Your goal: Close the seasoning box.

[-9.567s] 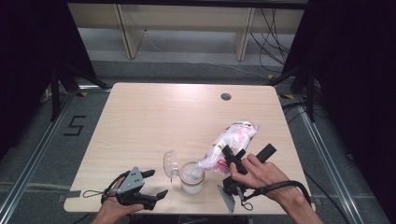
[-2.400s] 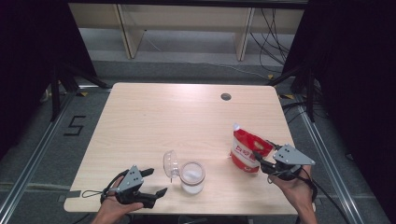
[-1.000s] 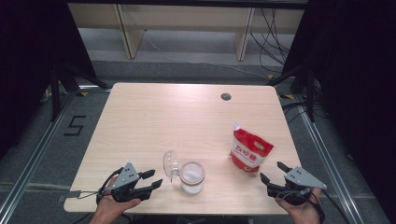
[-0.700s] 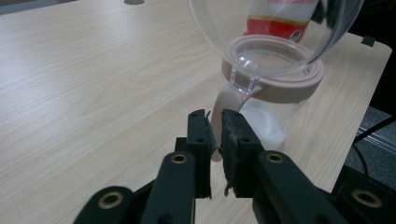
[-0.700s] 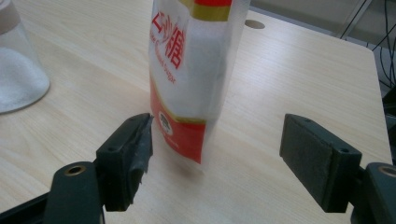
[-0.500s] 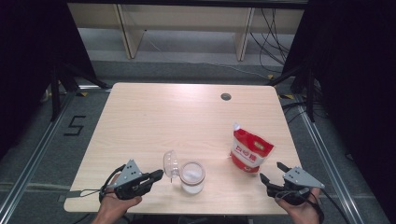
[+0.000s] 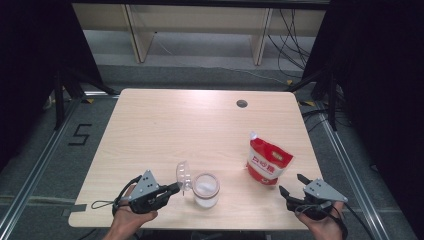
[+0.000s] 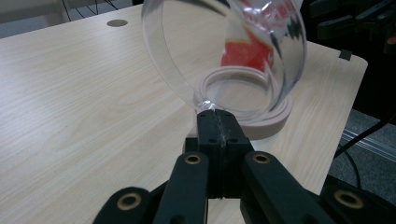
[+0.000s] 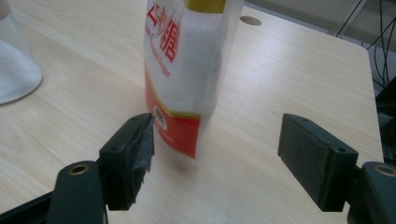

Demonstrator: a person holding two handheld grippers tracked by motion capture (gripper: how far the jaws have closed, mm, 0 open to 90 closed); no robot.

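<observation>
A clear jar [image 7: 206,190] with white powder in it stands near the table's front edge. Its clear lid [image 7: 182,176] is tipped up at the jar's left side. My left gripper [image 7: 175,188] is shut on the lid's lower rim. In the left gripper view the closed jaws [image 8: 217,119] pinch the lid [image 8: 224,42] above the jar's pale rim [image 8: 261,123]. A red and white bag [image 7: 267,162] stands upright to the right. My right gripper [image 7: 291,183] is open just in front of the bag, apart from it. The right gripper view has the bag [image 9: 187,60] beyond the open right gripper [image 9: 224,149].
A small round hole [image 7: 242,103] sits in the wooden table [image 7: 165,125] near its far edge. Black curtains and stands flank both sides. The right gripper view has the jar [image 9: 14,65] at its far left.
My left gripper moved right, up to the jar's lid, and its jaws went from open to shut on the lid's rim. The right gripper stayed put.
</observation>
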